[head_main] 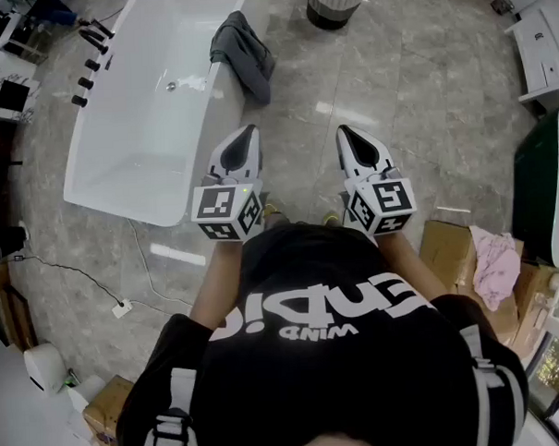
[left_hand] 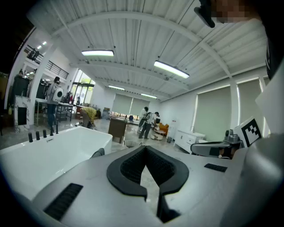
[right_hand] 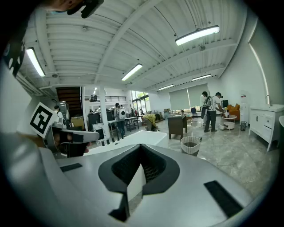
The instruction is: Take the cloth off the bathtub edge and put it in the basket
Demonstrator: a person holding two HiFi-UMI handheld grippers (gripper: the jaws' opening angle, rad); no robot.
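Observation:
A dark grey cloth (head_main: pixel 242 53) hangs over the near edge of the white bathtub (head_main: pixel 137 131). In the left gripper view a corner of the cloth (left_hand: pixel 97 153) shows beside the tub's rim. A round woven basket (head_main: pixel 337 2) stands on the floor beyond the tub and shows ahead in the right gripper view too, as the basket (right_hand: pixel 191 144). My left gripper (head_main: pixel 250 130) is shut and empty, held level just short of the tub's near end. My right gripper (head_main: pixel 341 130) is beside it, also shut with nothing in it. Both point towards the cloth and basket, well short of them.
Black taps (head_main: pixel 88 64) line the tub's far side. Cardboard boxes with a pink cloth (head_main: pixel 492 265) sit at the right, and a white cabinet (head_main: pixel 542 44) stands at the far right. A cable and plug (head_main: pixel 122 307) lie on the floor at left. Several people stand far off.

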